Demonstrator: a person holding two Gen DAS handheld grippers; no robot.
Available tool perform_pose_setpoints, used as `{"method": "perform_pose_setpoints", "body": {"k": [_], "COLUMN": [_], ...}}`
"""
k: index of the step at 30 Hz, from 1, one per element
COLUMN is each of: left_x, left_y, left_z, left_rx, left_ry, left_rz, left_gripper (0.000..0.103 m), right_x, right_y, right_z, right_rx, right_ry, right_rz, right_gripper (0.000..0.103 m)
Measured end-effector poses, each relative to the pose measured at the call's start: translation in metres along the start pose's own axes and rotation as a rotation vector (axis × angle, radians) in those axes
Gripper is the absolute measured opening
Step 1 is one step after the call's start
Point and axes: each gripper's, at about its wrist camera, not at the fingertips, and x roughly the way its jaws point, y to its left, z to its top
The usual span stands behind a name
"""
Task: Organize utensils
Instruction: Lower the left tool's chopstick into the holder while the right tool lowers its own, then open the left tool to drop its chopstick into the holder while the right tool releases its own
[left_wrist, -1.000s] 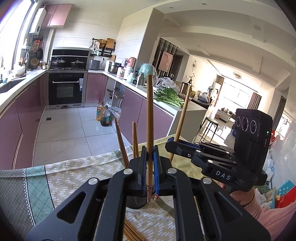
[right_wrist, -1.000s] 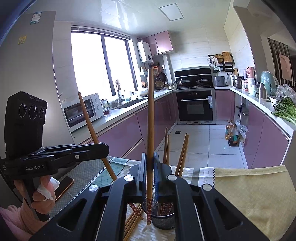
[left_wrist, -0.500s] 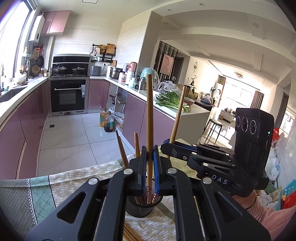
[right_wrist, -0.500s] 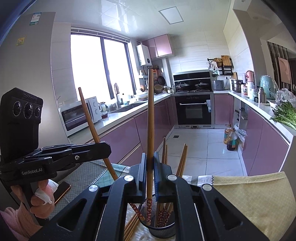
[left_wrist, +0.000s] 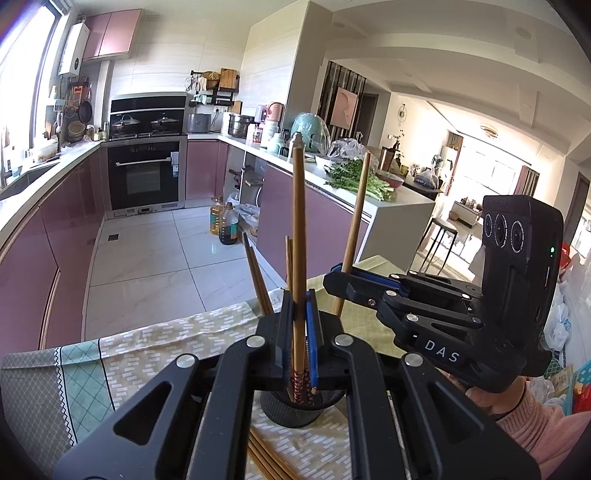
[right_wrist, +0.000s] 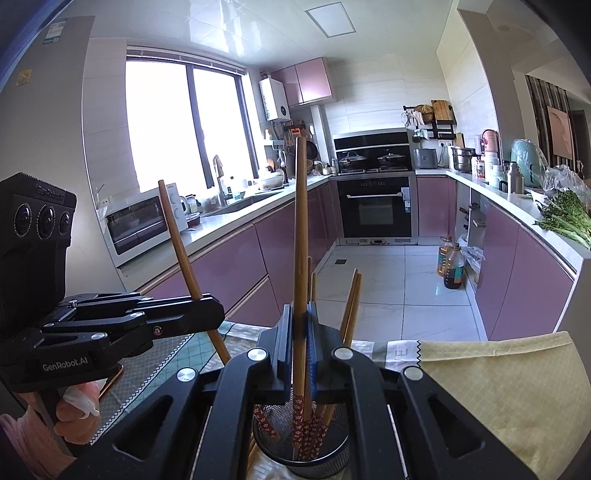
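Each gripper is shut on one upright wooden chopstick. My left gripper (left_wrist: 300, 325) holds its chopstick (left_wrist: 297, 229) with the patterned red end inside the black mesh holder (left_wrist: 291, 408). My right gripper (right_wrist: 300, 341) holds its chopstick (right_wrist: 300, 236) the same way, its red end down in the mesh holder (right_wrist: 317, 461). Several other chopsticks stand in the holder. The right gripper shows in the left wrist view (left_wrist: 340, 278), the left one in the right wrist view (right_wrist: 212, 314), both just above the holder.
Several loose chopsticks (left_wrist: 266, 458) lie on the patterned tablecloth (left_wrist: 155, 347) beside the holder. A yellow cloth (right_wrist: 491, 376) covers the table on the right. A phone (right_wrist: 110, 380) lies at the left. Kitchen counters and floor lie beyond the table's edge.
Both grippers have moved down with their chopsticks. The red ends, which were above or at the holder's rim, now sit inside the holder.
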Motion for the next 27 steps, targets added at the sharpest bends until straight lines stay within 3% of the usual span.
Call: {"method": "perform_pose_setpoints", "body": {"k": [27], "left_x": [0.031], "left_y": [0.008], "left_z": [-0.01], "left_rx": [-0.012], "left_ry": [0.206], "left_rz": [-0.021], "left_gripper": [0.007], "right_x": [0.039], "right_y": [-0.016], "right_z": [-0.024], "right_rx": [0.041], "right_ry": [0.17], "right_rz": [-0.008], "right_gripper": [0.006]}}
